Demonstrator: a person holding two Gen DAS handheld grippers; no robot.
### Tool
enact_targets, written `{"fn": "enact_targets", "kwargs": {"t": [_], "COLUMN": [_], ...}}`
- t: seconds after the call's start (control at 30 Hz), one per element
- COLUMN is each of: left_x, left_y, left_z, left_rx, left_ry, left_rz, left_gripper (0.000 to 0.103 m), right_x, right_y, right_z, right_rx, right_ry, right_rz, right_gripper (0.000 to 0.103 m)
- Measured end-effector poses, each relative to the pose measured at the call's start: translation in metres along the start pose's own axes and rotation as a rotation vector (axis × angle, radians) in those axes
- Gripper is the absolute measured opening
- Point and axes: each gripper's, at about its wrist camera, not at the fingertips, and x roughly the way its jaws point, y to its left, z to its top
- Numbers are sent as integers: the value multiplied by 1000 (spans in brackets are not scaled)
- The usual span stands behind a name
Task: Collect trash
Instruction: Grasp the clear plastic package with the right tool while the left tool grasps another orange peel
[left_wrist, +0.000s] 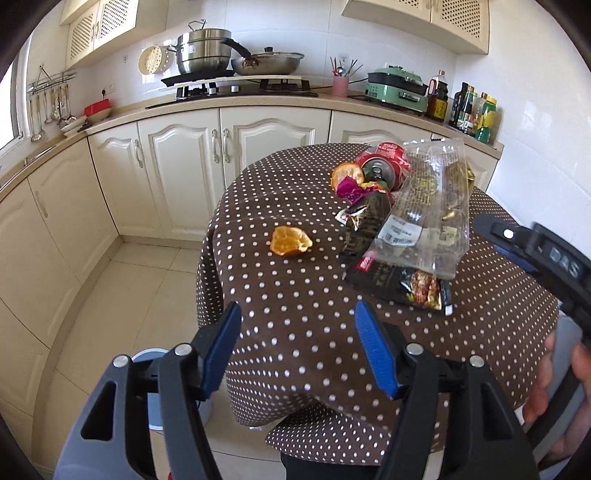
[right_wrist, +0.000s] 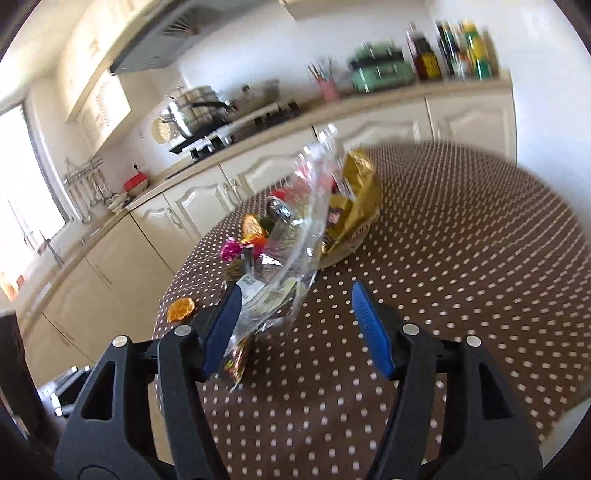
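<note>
Your left gripper (left_wrist: 297, 347) and right gripper (right_wrist: 291, 328) are both spread, holding nothing. The trash pile (left_wrist: 402, 218) sits on the dotted counter (left_wrist: 295, 295) — its clear bag (left_wrist: 424, 206) looks light, crinkly and slippery, so pinch a flat edge.

On the brown, white-dotted tabletop (left_wrist: 295, 295) we count two orange peel pieces (left_wrist: 290, 240), lying apart. We see one crushed red drink can (left_wrist: 384, 166), one clear crinkled plastic bag (left_wrist: 424, 206), one black printed snack wrapper (left_wrist: 399, 286), one gold foil bag (right_wrist: 360, 199) and one crumpled magenta wrapper (left_wrist: 349, 186). We count two cooking vessels on the stove: one stacked steel steamer pot (left_wrist: 201, 51) and one lidded steel pan (left_wrist: 269, 62).
</note>
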Motion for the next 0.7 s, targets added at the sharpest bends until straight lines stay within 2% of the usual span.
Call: {"fn": "enact_targets", "kwargs": {"t": [0.1,0.13,0.17,0.2,0.27,0.3,0.37,0.5,0.6,0.7], "left_x": [4,6,7,9,13,17,25,41,51,65], "left_y": [1,2,3,4,7,9,15,21,18,13], "left_z": [7,9,10,12,14,15,18,25,33,42], "left_rx": [-2,-2,-3,-3,-4,-9,-25,-46,-36,-24], "left_ry": [4,5,6,7,13,19,35,55,55,67], "left_rz": [9,16,21,24,31,34,27,23,25,17], "left_gripper": [65,65,65,65,66,66,66,66,66,66], "right_x": [21,28,35,37,40,42,37,8,-3,-2], "right_y": [-9,-10,-12,-12,-6,-3,0,17,23,25], "right_z": [14,17,21,23,22,20,19,20,24,29], "right_rx": [37,44,55,49,8,-3,-28,-123,-155,-157], "right_ry": [31,43,63,68,86,96,79,-76,-151,-164], "right_rz": [15,16,24,30,12,28,38,2,-12,4], "right_gripper": [62,57,46,27,22,11,10,8,7,7]}}
